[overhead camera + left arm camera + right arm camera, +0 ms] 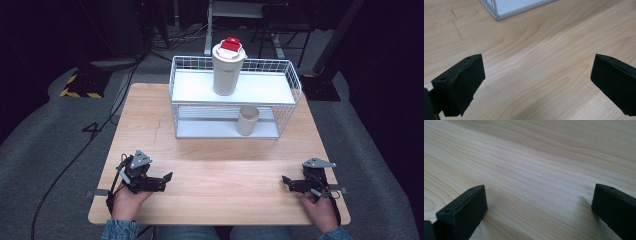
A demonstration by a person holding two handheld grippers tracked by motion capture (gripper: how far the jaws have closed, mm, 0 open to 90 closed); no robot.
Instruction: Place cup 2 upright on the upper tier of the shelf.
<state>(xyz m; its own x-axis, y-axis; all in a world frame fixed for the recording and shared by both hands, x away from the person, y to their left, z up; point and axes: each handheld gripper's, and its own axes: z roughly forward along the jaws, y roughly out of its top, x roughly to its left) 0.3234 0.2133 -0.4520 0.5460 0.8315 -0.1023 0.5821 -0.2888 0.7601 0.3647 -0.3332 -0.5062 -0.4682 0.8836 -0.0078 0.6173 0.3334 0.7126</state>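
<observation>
Resting on counter, both hand-held grippers, left and right, wide, empty. Likely start; next: reach toward cup in rack.

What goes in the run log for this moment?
left hand-held gripper: open, empty | right hand-held gripper: open, empty | tumbler: top shelf | cup: lower shelf

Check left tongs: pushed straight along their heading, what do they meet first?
Likely bare table. The left tongs point right across its near edge, toward the right tongs; the rack sits off that line.
</observation>
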